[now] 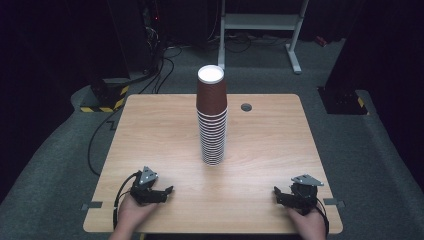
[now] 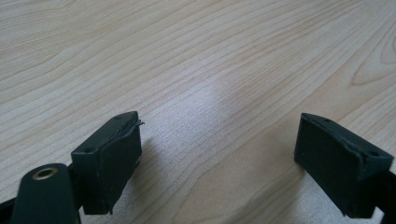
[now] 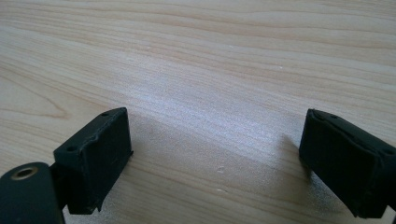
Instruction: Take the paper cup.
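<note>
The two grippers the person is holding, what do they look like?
Both the left gripper and the right gripper are black, each topped by a grey three-cornered plate and trailing a black cable. Up close in the gripper views, each has two blocky black jaws with small screw holes and a brass-ringed hole on the left jaw's mount. The forearms are bare, no sleeves in sight.

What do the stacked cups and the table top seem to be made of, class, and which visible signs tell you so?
Stack of cups: probably paper, brown matt outside with a white base on the upside-down top cup; thin rolled white rims show in layers. Table top: pale wood-grain surface, likely laminate rather than solid wood; the grain looks flat and printed, with a soft sheen.
</note>
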